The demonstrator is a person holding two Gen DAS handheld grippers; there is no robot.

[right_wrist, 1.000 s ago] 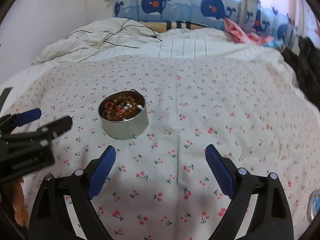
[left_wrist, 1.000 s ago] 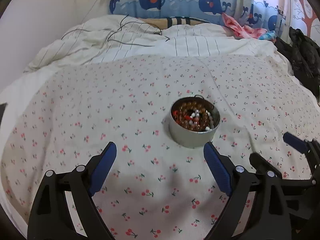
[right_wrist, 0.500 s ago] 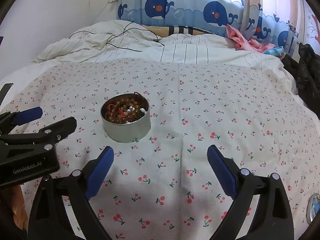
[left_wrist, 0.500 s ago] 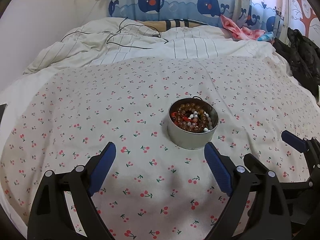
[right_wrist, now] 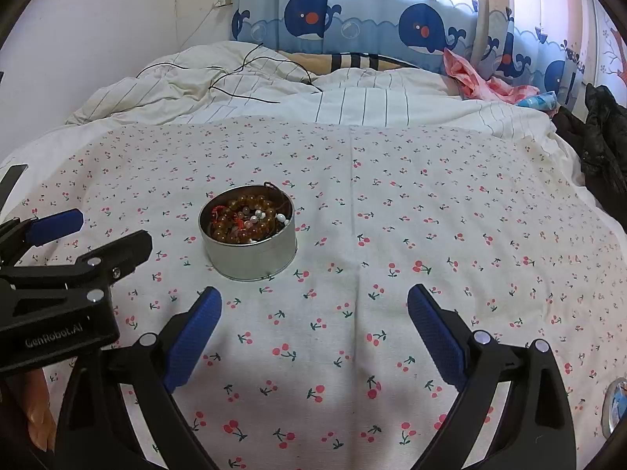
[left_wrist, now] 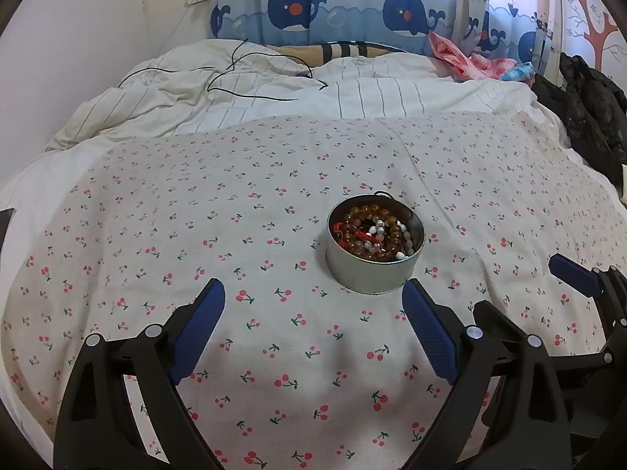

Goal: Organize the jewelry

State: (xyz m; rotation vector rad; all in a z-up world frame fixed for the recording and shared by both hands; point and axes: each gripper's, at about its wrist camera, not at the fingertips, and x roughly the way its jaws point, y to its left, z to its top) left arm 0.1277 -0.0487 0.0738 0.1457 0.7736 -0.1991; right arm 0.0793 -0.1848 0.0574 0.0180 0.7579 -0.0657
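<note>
A round silver tin (left_wrist: 372, 272) stands on the cherry-print bedsheet (left_wrist: 196, 235). It holds a heap of amber, white and red bead bracelets (left_wrist: 374, 235). The tin also shows in the right wrist view (right_wrist: 250, 252), with the beads (right_wrist: 247, 221) inside. My left gripper (left_wrist: 313, 333) is open and empty, just short of the tin, which sits ahead to its right. My right gripper (right_wrist: 313, 329) is open and empty, with the tin ahead to its left. The left gripper shows at the left edge of the right wrist view (right_wrist: 58, 243).
A striped white duvet (left_wrist: 274, 98) with a black cable (left_wrist: 250, 78) lies at the back. Whale-print curtains (left_wrist: 352, 11) hang behind. Dark clothes (left_wrist: 588, 117) lie at the right. A round lid (right_wrist: 615, 405) lies at the right wrist view's lower right edge.
Both grippers have drawn back and tilted up a little; the tin sits slightly farther off in each view. Both stay open and empty.
</note>
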